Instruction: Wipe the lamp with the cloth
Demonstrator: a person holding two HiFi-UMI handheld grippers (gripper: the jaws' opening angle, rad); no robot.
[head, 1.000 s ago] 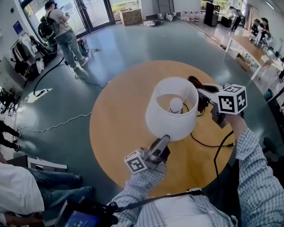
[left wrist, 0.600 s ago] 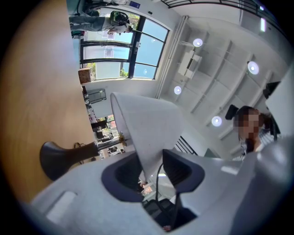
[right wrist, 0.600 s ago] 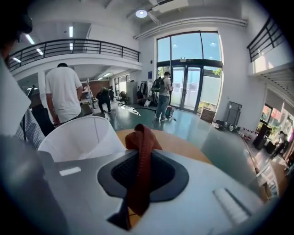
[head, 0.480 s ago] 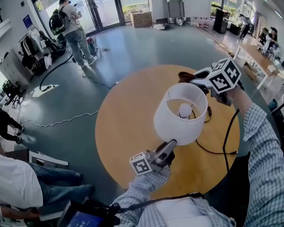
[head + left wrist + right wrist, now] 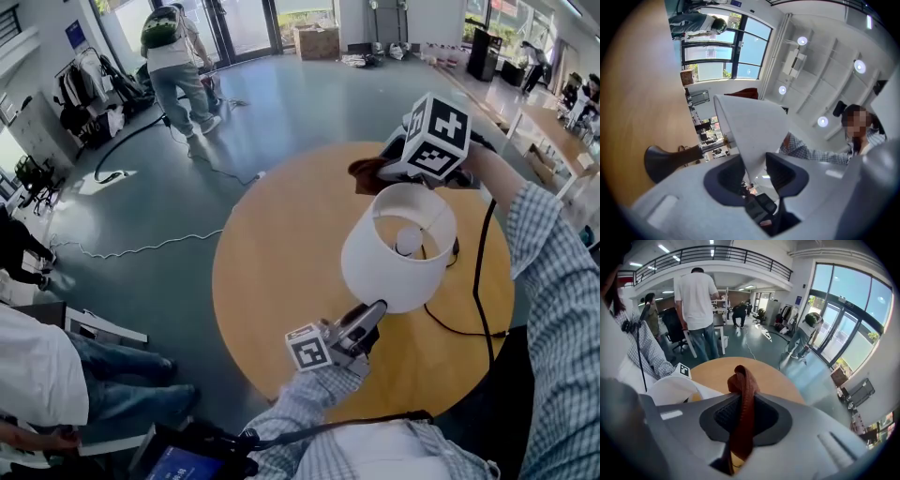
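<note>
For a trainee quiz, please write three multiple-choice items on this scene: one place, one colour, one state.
1. Where is the cloth? A. on the table B. in the right gripper C. on the floor
2. What colour is the shade? A. white B. blue C. black
3. The left gripper is: A. open, empty B. shut on the cord C. shut on the shade

Key: 1 B, the cloth is pinched between its jaws; 2 A, the shade is plainly white; 3 C, the shade's edge is clamped in it.
</note>
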